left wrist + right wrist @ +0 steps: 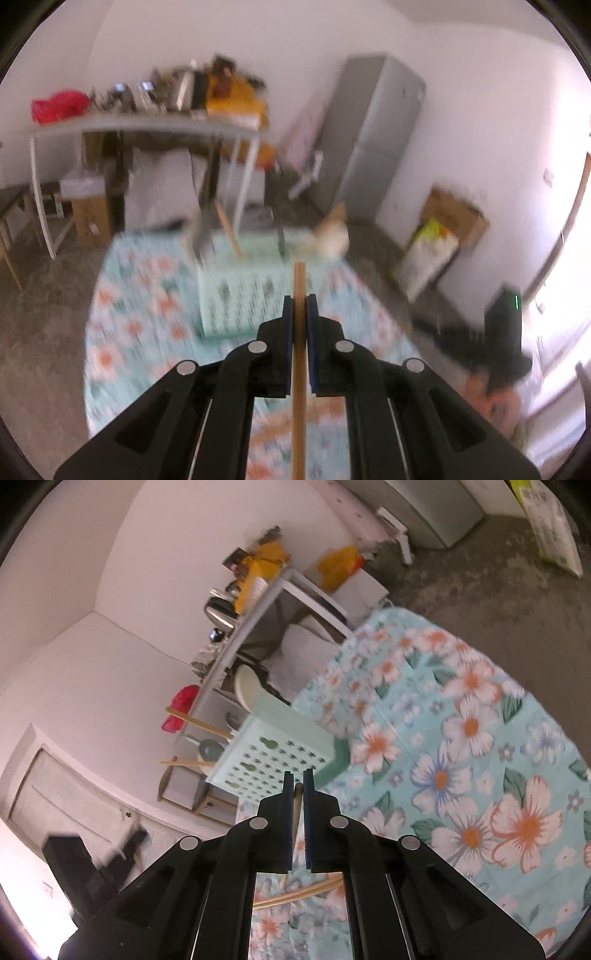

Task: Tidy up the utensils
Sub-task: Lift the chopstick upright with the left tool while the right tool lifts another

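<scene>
2 hand-held grippers (300,300) (299,775), both clamped

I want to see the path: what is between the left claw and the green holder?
Only bare flowery tablecloth between the left claw and holder, in the left view.

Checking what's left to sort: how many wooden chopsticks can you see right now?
5: one in the left gripper; one in the right gripper; two in the green holder; one on the tablecloth. Blur may hide more.

grey fridge (373,140), cluttered white table (147,125), cardboard box (456,218)
</scene>
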{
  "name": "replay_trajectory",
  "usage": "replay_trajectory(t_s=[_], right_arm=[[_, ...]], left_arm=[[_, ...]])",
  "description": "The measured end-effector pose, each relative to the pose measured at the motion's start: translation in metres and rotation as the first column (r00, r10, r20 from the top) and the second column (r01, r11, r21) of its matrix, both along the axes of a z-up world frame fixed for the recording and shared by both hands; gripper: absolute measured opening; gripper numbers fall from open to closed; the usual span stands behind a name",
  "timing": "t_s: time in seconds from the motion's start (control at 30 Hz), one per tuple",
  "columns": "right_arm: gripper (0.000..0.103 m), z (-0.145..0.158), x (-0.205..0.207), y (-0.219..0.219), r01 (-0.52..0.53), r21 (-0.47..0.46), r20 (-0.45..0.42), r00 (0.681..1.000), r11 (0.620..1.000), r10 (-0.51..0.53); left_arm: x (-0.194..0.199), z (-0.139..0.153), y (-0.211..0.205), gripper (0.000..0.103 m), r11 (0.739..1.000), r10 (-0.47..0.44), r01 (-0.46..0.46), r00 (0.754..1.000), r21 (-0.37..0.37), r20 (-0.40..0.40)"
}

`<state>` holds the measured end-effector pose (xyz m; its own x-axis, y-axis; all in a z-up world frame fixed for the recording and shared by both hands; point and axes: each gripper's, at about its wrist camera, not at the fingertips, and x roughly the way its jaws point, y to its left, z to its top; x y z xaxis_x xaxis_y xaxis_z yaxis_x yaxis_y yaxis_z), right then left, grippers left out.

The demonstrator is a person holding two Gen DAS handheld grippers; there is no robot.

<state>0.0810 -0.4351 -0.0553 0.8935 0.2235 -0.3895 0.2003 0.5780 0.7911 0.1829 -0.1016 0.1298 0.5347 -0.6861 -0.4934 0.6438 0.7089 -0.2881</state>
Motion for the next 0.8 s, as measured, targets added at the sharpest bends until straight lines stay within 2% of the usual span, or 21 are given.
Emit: replay_trajectory(t_s=[0.17,0.3,0.47,0.6,0.67,0.73,0.8], right_arm=[[0.003,0.009,-0.001,0.004,-0.004,-0.031,0.015,1.000,1.000,0.004],[0.003,0.012,-0.001,0.007,0.000,-0.048,0.014,1.000,0.999,0.000],[0.003,0.011,-0.005,0.005,0.008,-0.053,0.007,1.000,0.999,-0.008],[0.003,0.008,-0.003,0.003,0.009,-0.054,-0.002,1.000,0.999,-0.009],[0.003,0.006,-0.002,0.002,0.009,-0.049,-0.006,1.000,0.999,-0.009],[0.003,0.006,-0.003,0.002,0.011,-0.052,-0.004,1.000,0.999,-0.011],[0.003,0.006,-0.003,0.002,0.013,-0.055,-0.006,1.000,0.998,-0.013]], left_arm=[[0.041,0.047,0.000,0.006,0.982,0.113,-0.103,0.992,-0.158,0.052],[0.079,0.063,-0.011,0.006,0.951,0.173,-0.161,0.985,-0.263,0.022],[0.121,0.056,-0.028,0.006,0.946,0.210,-0.222,0.975,-0.236,-0.075],[0.135,0.048,-0.041,0.006,0.962,0.214,-0.218,0.976,-0.165,-0.043],[0.142,0.038,-0.046,0.006,0.970,0.209,-0.216,0.975,-0.111,-0.071],[0.144,0.026,-0.045,0.006,0.974,0.197,-0.208,0.973,-0.090,-0.120],[0.138,0.020,-0.043,0.006,0.976,0.193,-0.202,0.976,-0.077,-0.104]])
